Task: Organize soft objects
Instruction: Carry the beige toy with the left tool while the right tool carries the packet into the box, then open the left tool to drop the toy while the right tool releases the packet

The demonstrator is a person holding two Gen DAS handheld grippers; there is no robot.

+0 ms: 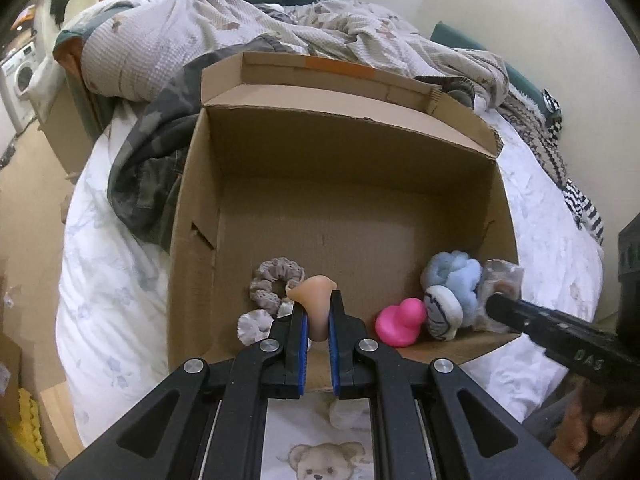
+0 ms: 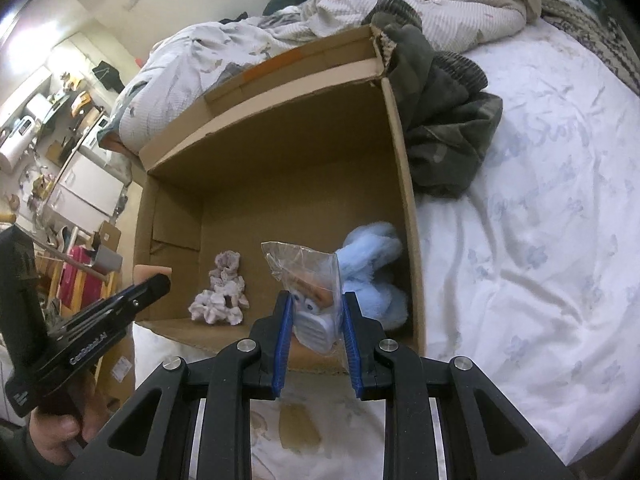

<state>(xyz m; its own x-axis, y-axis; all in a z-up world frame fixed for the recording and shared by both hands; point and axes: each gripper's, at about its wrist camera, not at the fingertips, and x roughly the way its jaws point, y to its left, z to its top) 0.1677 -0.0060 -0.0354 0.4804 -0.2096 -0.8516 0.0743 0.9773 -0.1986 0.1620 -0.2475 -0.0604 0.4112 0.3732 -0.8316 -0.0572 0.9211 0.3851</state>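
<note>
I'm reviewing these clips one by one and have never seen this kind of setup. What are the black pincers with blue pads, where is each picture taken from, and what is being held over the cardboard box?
There is no robot here. A person carries one hand-held gripper in each hand, and a fisheye camera on each looks forward along its two fingers. So one picture looks along the left hand-held gripper, the other along the right hand-held gripper; each also catches the other tool at its edge.

Both hang over an open cardboard box standing on a bed with a white floral sheet and rumpled bedding.

The left one is shut on a peach-coloured soft piece. The right one is shut on a clear plastic bag with a small toy inside.

In the box lie scrunchies, a pink rubber duck, a fluffy blue toy and a small striped white item.
</note>
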